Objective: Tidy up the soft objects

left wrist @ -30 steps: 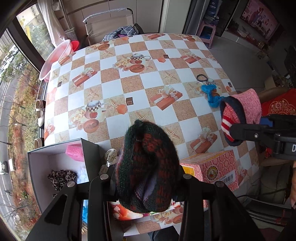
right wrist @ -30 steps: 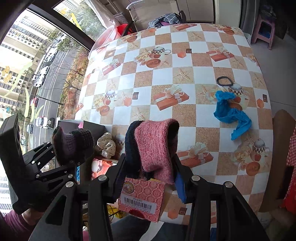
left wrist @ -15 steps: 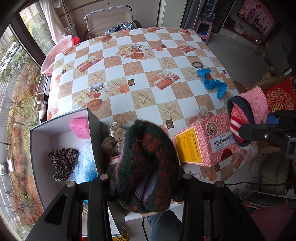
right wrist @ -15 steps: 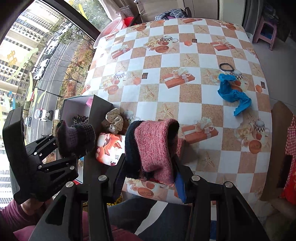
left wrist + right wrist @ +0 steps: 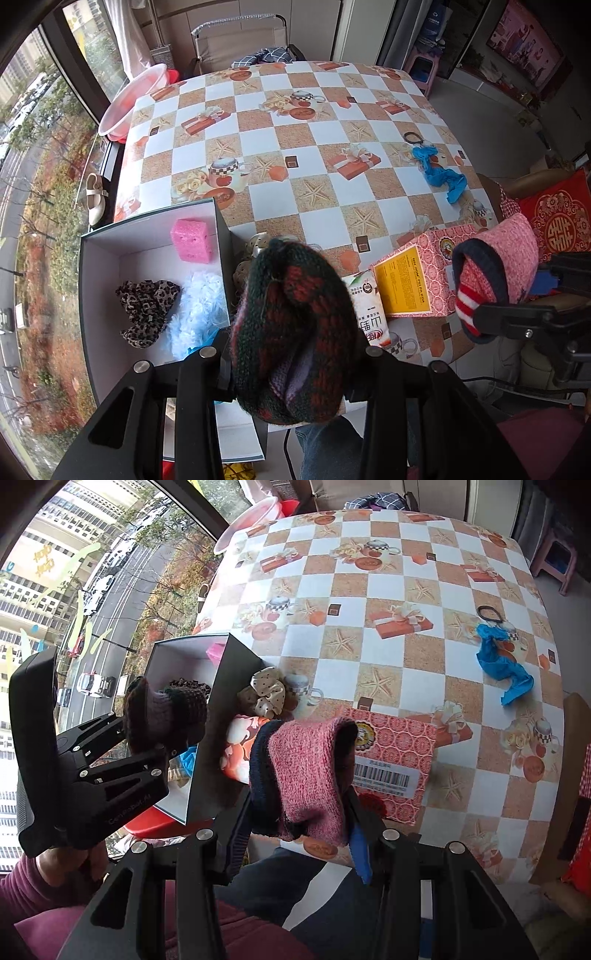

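Observation:
My left gripper (image 5: 293, 360) is shut on a bundled dark green and red knit (image 5: 291, 314), held above the table's near edge beside an open box (image 5: 110, 258). The box holds a pink sponge (image 5: 192, 240), a leopard scrunchie (image 5: 147, 310) and a pale blue fluffy piece (image 5: 199, 314). My right gripper (image 5: 299, 812) is shut on a pink knitted sock (image 5: 306, 764) with a navy cuff, folded over its fingers. From the right wrist, the left gripper (image 5: 162, 720) and its dark knit (image 5: 166, 709) hang over the box (image 5: 229, 664). A dotted scrunchie (image 5: 266, 696) lies beside the box; a blue cloth (image 5: 502, 664) and a black hair tie (image 5: 489, 613) lie far right.
A pink patterned carton (image 5: 391, 749) and an orange-and-white packet (image 5: 240, 749) lie at the near edge of the checked tablecloth (image 5: 332, 129). A pink basin (image 5: 129, 99) leans at the far left corner. A folding chair (image 5: 236, 40) stands behind the table. A person's legs are below.
Both grippers have drawn back toward the table's near edge, each still carrying its knit. The box interior and the carton now show more fully.

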A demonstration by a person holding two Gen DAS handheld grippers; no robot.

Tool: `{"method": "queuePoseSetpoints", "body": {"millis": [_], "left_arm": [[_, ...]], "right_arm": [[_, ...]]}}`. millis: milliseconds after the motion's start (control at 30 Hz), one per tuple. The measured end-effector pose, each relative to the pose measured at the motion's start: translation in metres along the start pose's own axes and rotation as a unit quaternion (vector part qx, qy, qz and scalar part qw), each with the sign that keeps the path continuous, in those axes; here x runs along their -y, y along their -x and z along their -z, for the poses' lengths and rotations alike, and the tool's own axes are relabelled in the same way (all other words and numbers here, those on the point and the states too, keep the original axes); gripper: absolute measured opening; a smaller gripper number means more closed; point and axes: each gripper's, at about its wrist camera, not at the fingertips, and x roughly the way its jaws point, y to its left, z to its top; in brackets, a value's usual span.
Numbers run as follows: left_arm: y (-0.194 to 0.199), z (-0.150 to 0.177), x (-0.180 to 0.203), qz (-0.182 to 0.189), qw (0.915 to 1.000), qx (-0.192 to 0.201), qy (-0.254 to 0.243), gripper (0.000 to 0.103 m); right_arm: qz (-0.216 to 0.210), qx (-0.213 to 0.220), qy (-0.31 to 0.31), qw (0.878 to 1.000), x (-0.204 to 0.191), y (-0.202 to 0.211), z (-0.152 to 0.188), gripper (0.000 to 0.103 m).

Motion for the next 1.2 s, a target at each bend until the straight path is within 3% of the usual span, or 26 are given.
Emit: {"method": "queuePoseSetpoints", "body": {"millis": [400, 800, 1200], "left_arm": [[0.009, 0.017, -0.059, -0.011, 0.9973, 0.014, 0.071, 0.042], [0.003, 0.046, -0.121, -0.04, 0.9879, 0.012, 0.15, 0.042], [0.001, 0.06, -0.149, -0.044, 0.9789, 0.022, 0.198, 0.042]], "right_arm": [[0.002, -0.024, 0.08, 0.997, -0.064, -0.024, -0.025, 0.048], [0.01, -0.042, 0.162, 0.986, -0.128, -0.042, -0.049, 0.048], [0.016, -0.059, 0.216, 0.974, -0.17, -0.059, -0.065, 0.048]]}}
